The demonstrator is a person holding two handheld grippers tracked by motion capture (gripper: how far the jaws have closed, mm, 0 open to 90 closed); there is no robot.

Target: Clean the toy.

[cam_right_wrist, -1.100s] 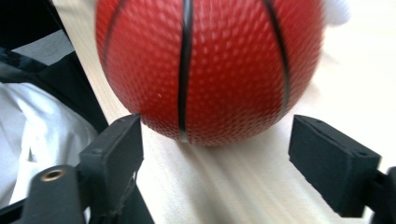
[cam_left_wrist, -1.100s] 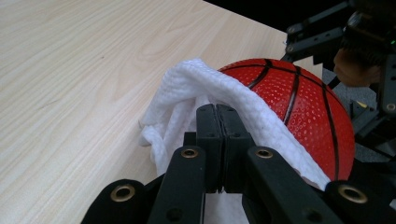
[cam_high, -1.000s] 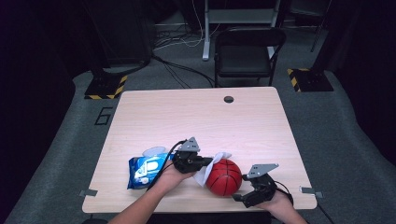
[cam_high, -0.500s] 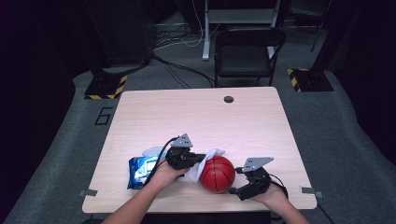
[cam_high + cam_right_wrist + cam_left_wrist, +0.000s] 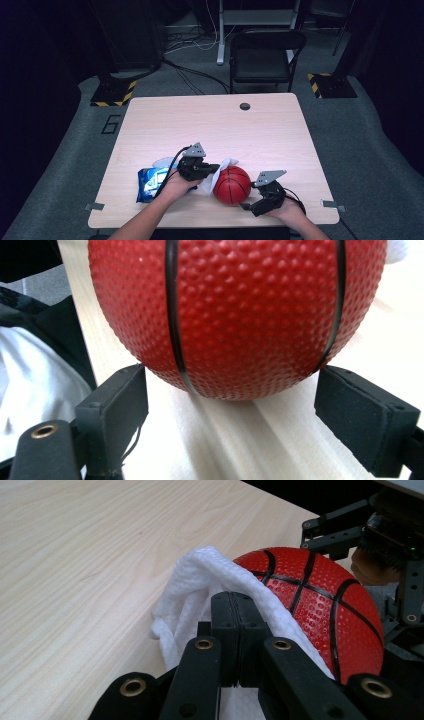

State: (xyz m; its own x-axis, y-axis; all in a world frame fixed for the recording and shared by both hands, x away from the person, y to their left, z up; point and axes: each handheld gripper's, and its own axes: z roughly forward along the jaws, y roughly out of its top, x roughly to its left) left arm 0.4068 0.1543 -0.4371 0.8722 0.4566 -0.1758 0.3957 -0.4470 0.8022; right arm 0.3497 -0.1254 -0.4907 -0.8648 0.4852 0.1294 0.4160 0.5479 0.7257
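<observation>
Now left tongs [image 5: 216,169] clamped on white wipe [image 5: 220,172], pressed against red mini basketball [image 5: 232,185]; right tongs [image 5: 240,410] just opening, apart, straddling ball on bench [image 5: 210,125].

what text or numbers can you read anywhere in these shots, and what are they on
"6": a dark outlined numeral on the grey floor, left of the table in the high view.
Blue wipes pack: it carries a pale printed label, too small and blurred to read.
Red ball: black seams and a pebbled skin, no lettering on the sides that show.
White wipe: plain, no print.
</observation>
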